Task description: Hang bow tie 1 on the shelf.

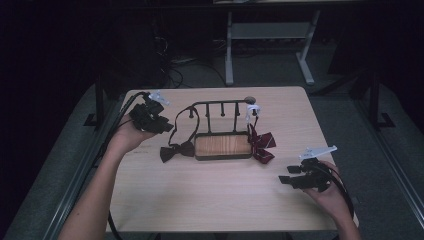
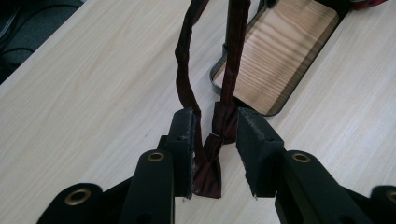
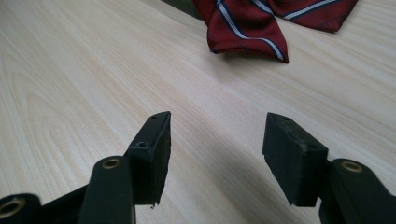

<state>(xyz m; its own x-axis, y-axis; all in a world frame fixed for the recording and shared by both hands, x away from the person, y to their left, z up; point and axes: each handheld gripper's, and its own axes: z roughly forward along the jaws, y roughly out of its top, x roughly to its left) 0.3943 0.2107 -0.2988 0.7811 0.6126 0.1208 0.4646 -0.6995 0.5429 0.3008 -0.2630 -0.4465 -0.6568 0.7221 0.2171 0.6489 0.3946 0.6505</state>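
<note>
The left gripper point(image 1: 167, 125) sits at nine o'clock on the bench point(image 1: 210, 200), its fingers point(image 2: 183, 135) apart with the dark bow tie's strap point(image 2: 187, 70) between them, one pad touching the fabric. The dark bow tie point(image 1: 176, 150) lies just left of the wooden rack point(image 1: 222, 146). The right gripper point(image 1: 286, 175) rests at four o'clock, fingers spread, near the striped bow tie point(image 3: 247, 28).
</note>
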